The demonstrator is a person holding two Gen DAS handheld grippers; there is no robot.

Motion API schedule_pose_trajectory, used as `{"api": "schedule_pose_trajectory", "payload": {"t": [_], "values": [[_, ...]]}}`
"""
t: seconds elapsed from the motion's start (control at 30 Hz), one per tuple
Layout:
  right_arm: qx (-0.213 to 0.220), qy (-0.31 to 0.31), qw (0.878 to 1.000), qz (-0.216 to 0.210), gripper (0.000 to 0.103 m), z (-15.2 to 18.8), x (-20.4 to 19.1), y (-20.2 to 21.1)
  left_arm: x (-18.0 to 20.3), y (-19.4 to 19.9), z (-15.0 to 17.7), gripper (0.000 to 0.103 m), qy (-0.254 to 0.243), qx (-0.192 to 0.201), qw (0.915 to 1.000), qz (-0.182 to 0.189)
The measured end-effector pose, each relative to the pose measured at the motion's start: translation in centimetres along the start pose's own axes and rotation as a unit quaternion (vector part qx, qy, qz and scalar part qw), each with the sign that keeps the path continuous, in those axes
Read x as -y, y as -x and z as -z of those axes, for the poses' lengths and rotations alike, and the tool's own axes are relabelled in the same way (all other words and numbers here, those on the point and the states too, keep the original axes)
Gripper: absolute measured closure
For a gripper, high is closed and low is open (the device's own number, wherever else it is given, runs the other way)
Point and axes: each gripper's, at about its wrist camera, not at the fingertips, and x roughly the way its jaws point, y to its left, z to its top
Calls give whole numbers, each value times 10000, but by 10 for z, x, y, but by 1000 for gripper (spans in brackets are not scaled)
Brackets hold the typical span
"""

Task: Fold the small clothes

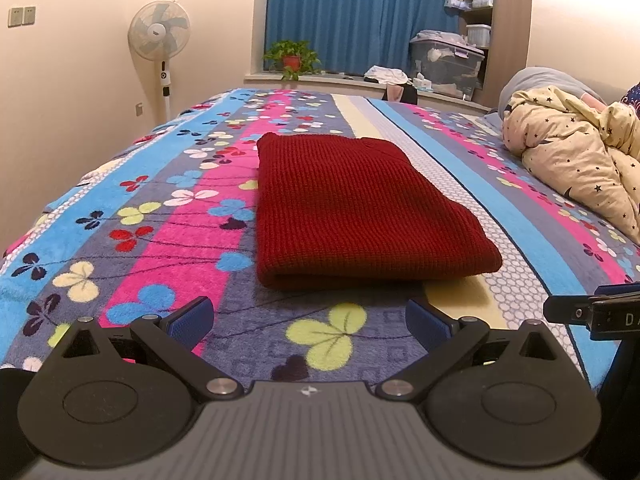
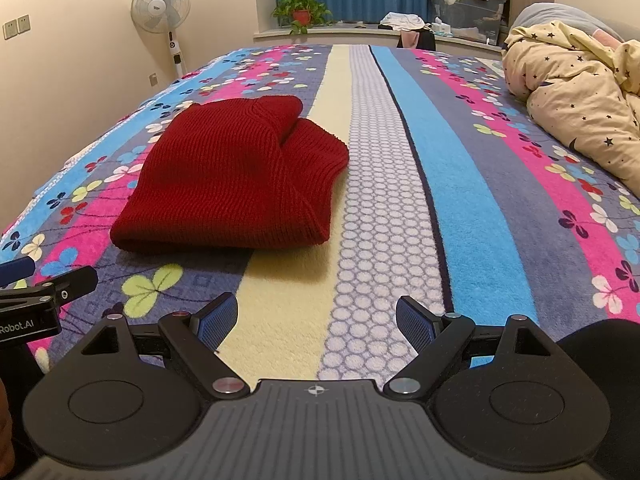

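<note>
both grippers, left point(image 1: 310, 322) and right point(image 2: 316, 320), gape empty near the folded sweater point(image 1: 352, 208) at 12 o'clock; pinch corners evenly, fold flat.

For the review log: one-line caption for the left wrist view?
Open left gripper hovers before a folded red knit garment on the floral blanket.

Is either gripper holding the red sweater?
No, the folded red sweater lies alone on the blanket, beyond both sets of open jaws.
</note>
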Motion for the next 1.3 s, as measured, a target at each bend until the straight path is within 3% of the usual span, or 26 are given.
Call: {"api": "schedule_pose_trajectory", "payload": {"t": [1.3], "values": [[9,16,10000,-2,16,0,2,0,-2,2,-1,1,-68,81,9999,75]]}}
